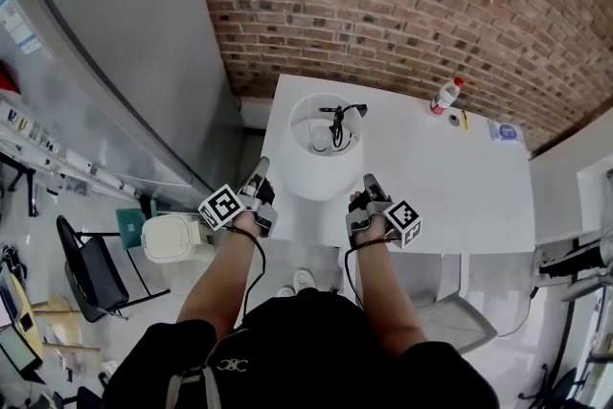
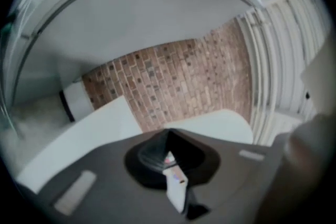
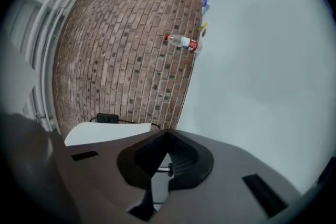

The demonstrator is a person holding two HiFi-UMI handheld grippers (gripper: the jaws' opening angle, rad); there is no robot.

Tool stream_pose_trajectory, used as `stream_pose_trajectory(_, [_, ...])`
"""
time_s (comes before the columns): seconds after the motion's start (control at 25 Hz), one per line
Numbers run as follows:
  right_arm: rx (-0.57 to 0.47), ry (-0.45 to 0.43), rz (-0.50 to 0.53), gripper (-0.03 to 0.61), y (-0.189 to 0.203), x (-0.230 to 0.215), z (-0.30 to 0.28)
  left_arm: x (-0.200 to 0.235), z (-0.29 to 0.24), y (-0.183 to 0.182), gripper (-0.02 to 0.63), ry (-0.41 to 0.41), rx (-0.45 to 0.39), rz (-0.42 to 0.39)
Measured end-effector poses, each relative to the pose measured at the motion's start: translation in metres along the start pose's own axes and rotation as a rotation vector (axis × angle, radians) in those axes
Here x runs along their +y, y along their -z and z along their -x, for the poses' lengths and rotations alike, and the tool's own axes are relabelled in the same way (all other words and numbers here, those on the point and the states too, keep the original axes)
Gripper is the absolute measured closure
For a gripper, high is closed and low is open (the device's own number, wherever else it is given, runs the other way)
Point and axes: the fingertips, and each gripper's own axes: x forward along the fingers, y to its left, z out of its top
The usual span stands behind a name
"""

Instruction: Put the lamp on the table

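The lamp [image 1: 324,153] has a white drum shade and stands upright on the white table [image 1: 450,187] near its front left corner. A black cord hangs inside the shade's open top. My left gripper [image 1: 261,171] sits just left of the shade and my right gripper [image 1: 371,181] just right of it, both low beside the shade. In the left gripper view the left gripper [image 2: 168,136] has its jaws together, with nothing gripped that I can make out. The right gripper [image 3: 167,136] also has its jaws together, and the shade's rim [image 3: 105,132] shows to its left.
A bottle with a red cap [image 1: 445,96] lies at the table's far side, with a yellow pen [image 1: 465,120] and a small packet [image 1: 505,131] beside it. Brick wall behind. On the floor to the left stand a black chair [image 1: 91,268] and a white bin [image 1: 172,237].
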Motion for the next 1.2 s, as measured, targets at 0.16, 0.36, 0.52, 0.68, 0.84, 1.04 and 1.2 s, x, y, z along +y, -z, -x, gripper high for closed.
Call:
stream_pose_trajectory(0.16, [0.009, -0.019, 0.26, 0.578, -0.005, 0.035, 0.013, -0.028, 0.013, -0.01, 0.618, -0.079, 0.009, -0.255])
stream_pose_trajectory(0.36, [-0.037, -0.058, 0.636, 0.578, -0.002, 0.102, 0.036, -0.084, 0.018, -0.005, 0.618, -0.103, 0.108, -0.648])
stream_pose_trajectory(0.52, [-0.103, -0.114, 0.935, 0.578, 0.016, 0.157, 0.053, -0.119, 0.02, -0.004, 0.618, -0.19, 0.122, -0.928])
stream_pose_trajectory(0.68, [-0.114, -0.121, 1.144, 0.578, 0.038, 0.182, 0.064, -0.144, 0.026, -0.001, 0.618, -0.238, 0.132, -1.105])
stream_pose_trajectory(0.84, [-0.042, -0.101, 1.225, 0.578, 0.062, 0.179, 0.065, -0.149, 0.032, 0.007, 0.618, -0.25, 0.178, -1.168])
stream_pose_trajectory(1.04, [-0.057, -0.06, 1.282, 0.578, 0.07, 0.172, 0.073, -0.144, 0.04, 0.015, 0.618, -0.263, 0.202, -1.11])
stream_pose_trajectory(1.2, [-0.048, -0.059, 1.294, 0.578, 0.075, 0.175, 0.076, -0.14, 0.045, 0.014, 0.618, -0.271, 0.203, -1.072])
